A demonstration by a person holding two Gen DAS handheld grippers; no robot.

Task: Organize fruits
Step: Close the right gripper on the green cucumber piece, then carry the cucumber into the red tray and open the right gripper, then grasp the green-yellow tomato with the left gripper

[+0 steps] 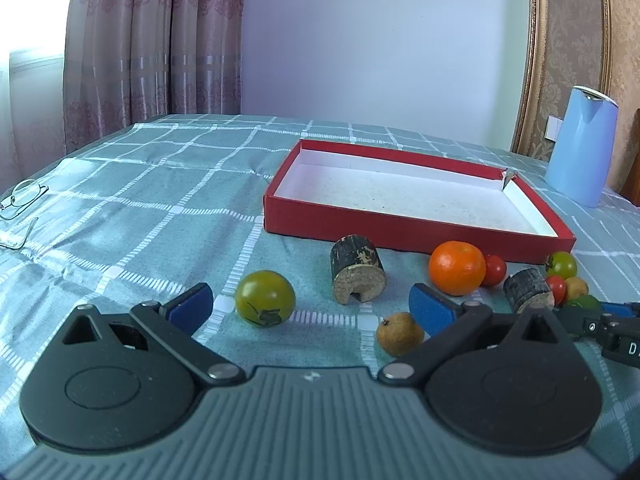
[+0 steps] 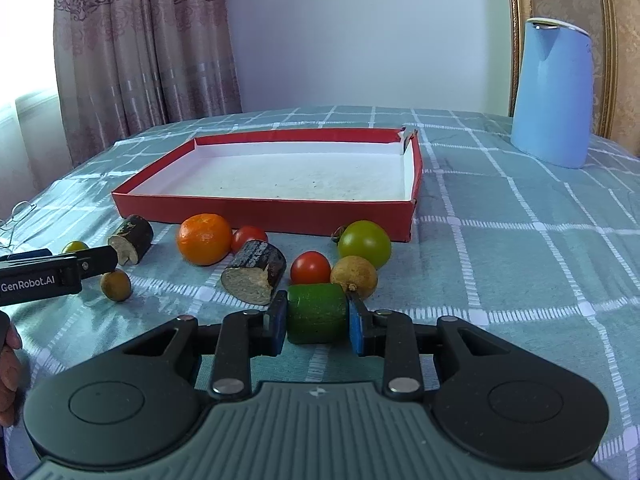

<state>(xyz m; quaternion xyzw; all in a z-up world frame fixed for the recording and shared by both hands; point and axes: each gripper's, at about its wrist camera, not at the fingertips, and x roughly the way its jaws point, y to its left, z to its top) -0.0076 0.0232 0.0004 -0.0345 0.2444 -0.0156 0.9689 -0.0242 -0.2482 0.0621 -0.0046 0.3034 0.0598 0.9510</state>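
Observation:
My right gripper (image 2: 317,322) is shut on a green cylindrical fruit piece (image 2: 316,312), low over the cloth in front of the red tray (image 2: 264,212). My left gripper (image 1: 310,308) is open and empty, with a green tomato (image 1: 265,298) between its fingers and a small brown longan (image 1: 399,333) by the right finger. An orange (image 1: 457,267), red tomatoes (image 2: 310,267), a larger green tomato (image 2: 365,243), a second longan (image 2: 354,276) and dark sugarcane pieces (image 2: 256,276) (image 1: 359,274) lie before the tray. The tray is empty.
A blue jug (image 2: 551,96) stands at the back right of the checked tablecloth. Eyeglasses (image 1: 22,200) lie at the far left. Curtains and a wall stand behind the table.

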